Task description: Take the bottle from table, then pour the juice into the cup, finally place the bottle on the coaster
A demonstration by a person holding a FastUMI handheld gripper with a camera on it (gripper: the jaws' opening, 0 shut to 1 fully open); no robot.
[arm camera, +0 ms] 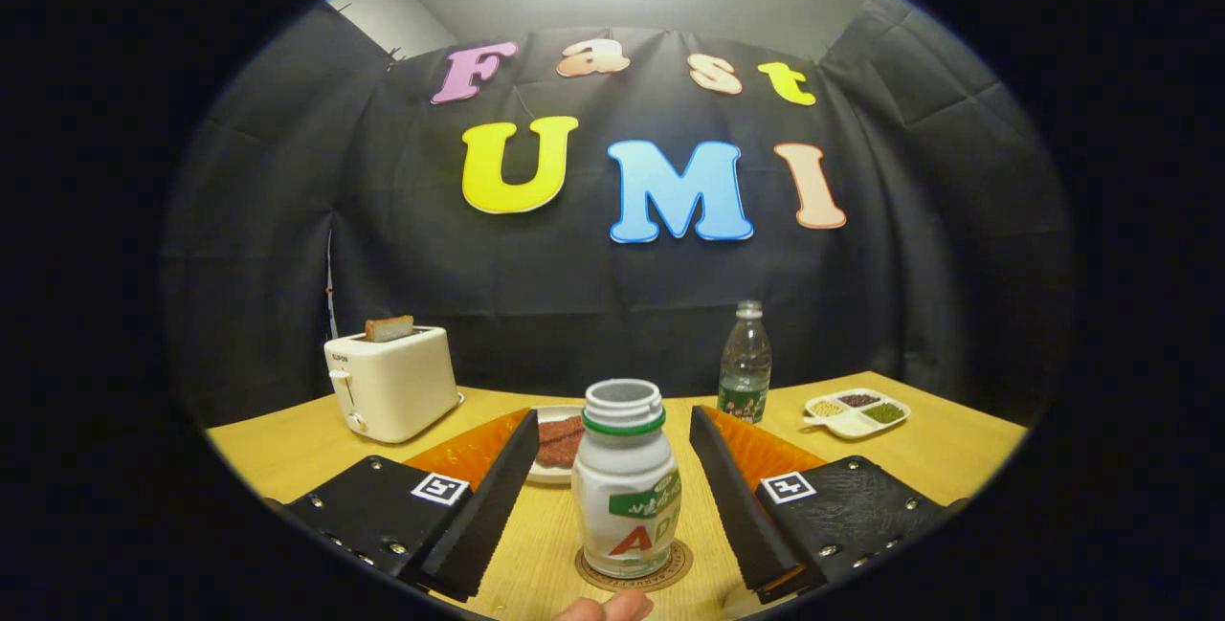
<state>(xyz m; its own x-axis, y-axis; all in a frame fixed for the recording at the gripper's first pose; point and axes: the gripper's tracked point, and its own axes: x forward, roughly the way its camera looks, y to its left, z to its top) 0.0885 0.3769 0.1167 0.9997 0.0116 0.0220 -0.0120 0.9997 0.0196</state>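
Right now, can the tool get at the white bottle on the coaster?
Probably yes: the bottle stands upright on the coaster between the open tool's fingers, neither touching it, nothing between.

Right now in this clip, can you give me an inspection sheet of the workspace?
Surface: wooden table, level, no spills seen.
Job's things: small white bottle, cap off, upright on the round coaster. Cup: nothing seen.
Clutter: toaster with toast in its slot, plate of reddish food behind the bottle, clear water bottle, divided snack tray.
Grippers: gripper with jaws open, one on each side of the bottle, neither touching it; a fingertip shows just below the coaster.
Cables: nothing seen.
Surroundings: black cloth wall behind the table, bright light overhead.
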